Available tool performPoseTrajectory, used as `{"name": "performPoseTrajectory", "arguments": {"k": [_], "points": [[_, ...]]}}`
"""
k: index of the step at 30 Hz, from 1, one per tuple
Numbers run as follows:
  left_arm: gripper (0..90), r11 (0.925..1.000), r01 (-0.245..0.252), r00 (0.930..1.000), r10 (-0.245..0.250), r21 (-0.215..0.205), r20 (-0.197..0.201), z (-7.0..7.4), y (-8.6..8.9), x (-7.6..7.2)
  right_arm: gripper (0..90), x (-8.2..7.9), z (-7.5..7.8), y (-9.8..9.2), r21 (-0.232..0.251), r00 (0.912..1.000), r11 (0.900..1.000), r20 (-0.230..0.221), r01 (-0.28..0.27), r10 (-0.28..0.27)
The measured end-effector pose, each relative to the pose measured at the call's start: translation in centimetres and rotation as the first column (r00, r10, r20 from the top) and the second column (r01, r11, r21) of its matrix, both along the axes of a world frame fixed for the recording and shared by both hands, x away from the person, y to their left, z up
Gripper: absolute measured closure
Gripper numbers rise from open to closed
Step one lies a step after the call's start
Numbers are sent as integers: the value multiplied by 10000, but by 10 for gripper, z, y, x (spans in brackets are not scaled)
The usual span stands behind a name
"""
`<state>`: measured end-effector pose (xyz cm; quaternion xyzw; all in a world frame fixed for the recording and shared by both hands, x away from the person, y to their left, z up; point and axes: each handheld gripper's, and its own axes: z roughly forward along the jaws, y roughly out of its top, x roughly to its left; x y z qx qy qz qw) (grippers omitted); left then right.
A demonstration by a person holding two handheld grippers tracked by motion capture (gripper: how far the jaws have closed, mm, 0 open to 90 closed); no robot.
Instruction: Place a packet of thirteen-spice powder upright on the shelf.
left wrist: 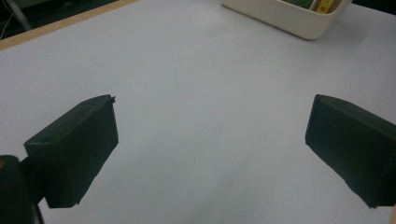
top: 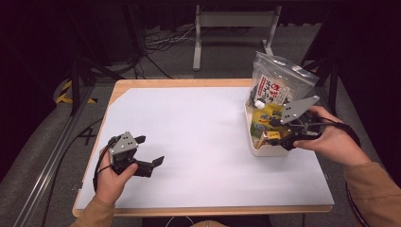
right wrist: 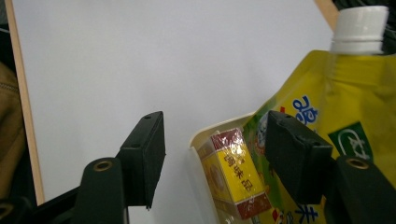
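The yellow pouch (right wrist: 355,121) is cut off by the right gripper view's edge.

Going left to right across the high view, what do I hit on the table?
left gripper → bare white tabletop → cream bin with the packets → right gripper at the bin's near end, jaws open.

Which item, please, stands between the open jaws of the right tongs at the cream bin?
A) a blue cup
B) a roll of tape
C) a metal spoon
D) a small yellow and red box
D: in the right gripper view, the small yellow and red box stands in the cream bin between the spread jaws of the right tongs, untouched by either.
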<state>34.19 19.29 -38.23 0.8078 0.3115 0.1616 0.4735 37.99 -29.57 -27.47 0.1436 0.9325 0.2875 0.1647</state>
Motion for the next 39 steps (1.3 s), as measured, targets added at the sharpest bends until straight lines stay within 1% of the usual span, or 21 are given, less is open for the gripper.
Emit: {"name": "performPoseTrajectory", "arguments": {"k": [2, 3, 6, 10, 11, 12, 13, 17, 21, 22, 24, 27, 29, 30, 31, 32, 33, 34, 35, 37, 39], "points": [[32, 10000, -47, 10000, 47, 47, -4, -1, 4, -3, 387, -4, 0, -7, 343, 9995, 9991, 135, 264, -269], [32, 10000, -47, 10000, 47, 47, -4, -1, 4, -3, 387, -4, 0, -7, 343, 9995, 9991, 135, 264, -269], [32, 9998, -175, 9998, 175, 47, 56, -3, 11, -7, 376, -15, -2, -24, 1169, 9970, 9906, 218, 706, -736], [32, 9997, -255, 9997, 255, -42, -15, -7, 16, -10, 364, -26, -7, -43, 1872, 9919, 9756, 313, 1150, -1229], [32, 9997, -255, 9997, 255, -42, -15, -7, 16, -10, 364, -26, -7, -43, 1872, 9919, 9756, 313, 1150, -1229], [32, 9997, -229, 9997, 229, 9, 38, -8, 18, -11, 354, -29, -10, -47, 1987, 9903, 9714, 240, 1298, -1372], [32, 9997, -243, 9997, 243, -40, 10, -9, 19, -12, 348, -35, -16, -56, 2172, 9856, 9627, 149, 1613, -1685], [32, 9993, -327, 9995, 328, -161, 27, -11, 23, -13, 344, -42, -27, -66, 2468, 9794, 9493, 41, 1945, -2018], [32, 9979, -498, 9987, 499, -411, 27, -15, 27, -15, 322, -51, -50, -78, 3198, 9654, 9150, 44, 2458, -2609], [32, 9979, -498, 9987, 499, -411, 27, -15, 27, -15, 322, -51, -50, -78, 3198, 9654, 9150, 44, 2458, -2609], [32, 9978, -499, 9987, 504, -442, 98, -16, 27, -15, 318, -52, -63, -82, 3459, 9591, 9003, 35, 2643, -2829], [32, 9973, -529, 9984, 539, -501, 190, -17, 27, -15, 304, -53, -78, -85, 3412, 9534, 8958, -37, 2847, -3016], [32, 9972, -557, 9980, 570, -496, 262, -18, 28, -15, 287, -54, -88, -86, 3443, 9449, 8868, -32, 3084, -3274], [32, 9970, -552, 9980, 568, -549, 280, -20, 29, -15, 287, -54, -88, -86, 3443, 9449, 8868, -32, 3084, -3274], [31, 9965, -598, 9977, 616, -593, 294, -22, 30, -16, 286, -54, -96, -86, 3554, 9375, 8761, -15, 3257, -3479], [31, 9965, -598, 9977, 616, -593, 294, -22, 30, -16, 286, -54, -96, -86, 3554, 9375, 8761, -15, 3257, -3479], [31, 9966, -597, 9976, 616, -564, 327, -23, 31, -16, 286, -54, -102, -87, 3645, 9347, 8683, -172, 3364, -3549], [31, 9966, -606, 9976, 625, -562, 312, -24, 31, -16, 288, -56, -105, -89, 4008, 9320, 8509, -216, 3395, -3617], [31, 9969, -580, 9977, 597, -531, 324, -26, 30, -16, 286, -57, -107, -90, 4127, 9315, 8455, -208, 3388, -3631], [31, 9972, -577, 9978, 591, -483, 296, -28, 29, -16, 277, -58, -110, -92, 4043, 9294, 8476, -171, 3436, -3686], [31, 9973, -538, 9981, 552, -497, 276, -29, 30, -15, 275, -60, -114, -94, 4090, 9266, 8431, -162, 3490, -3757]]}}
